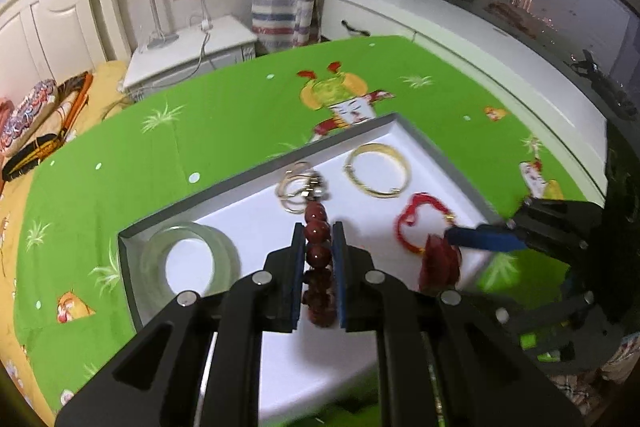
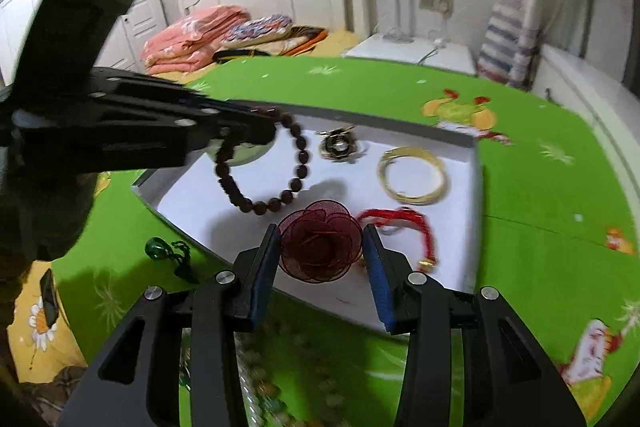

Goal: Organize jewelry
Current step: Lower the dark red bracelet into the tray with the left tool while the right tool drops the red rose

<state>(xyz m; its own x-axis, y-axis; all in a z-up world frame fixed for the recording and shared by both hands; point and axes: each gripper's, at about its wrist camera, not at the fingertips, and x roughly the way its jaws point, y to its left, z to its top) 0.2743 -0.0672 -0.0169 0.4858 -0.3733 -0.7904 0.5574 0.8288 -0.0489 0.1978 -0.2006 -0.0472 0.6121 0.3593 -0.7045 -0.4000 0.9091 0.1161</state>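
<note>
Green cloth (image 1: 224, 131) bearing white tray (image 1: 424, 143), green pendant (image 2: 160, 250).

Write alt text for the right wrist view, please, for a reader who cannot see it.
The right claw holds a dark red mesh flower over a white tray on a green cloth. The left claw holds a dark bead bracelet above the tray, where a gold bangle and a red cord bracelet lie.

The left gripper (image 1: 318, 247) points down at a slant, its jaws squeezed nearly together on beads (image 1: 319, 233). The right gripper (image 2: 322, 259) also tilts down, its jaws partway apart, pressing a flower (image 2: 320, 247) from both sides.
</note>
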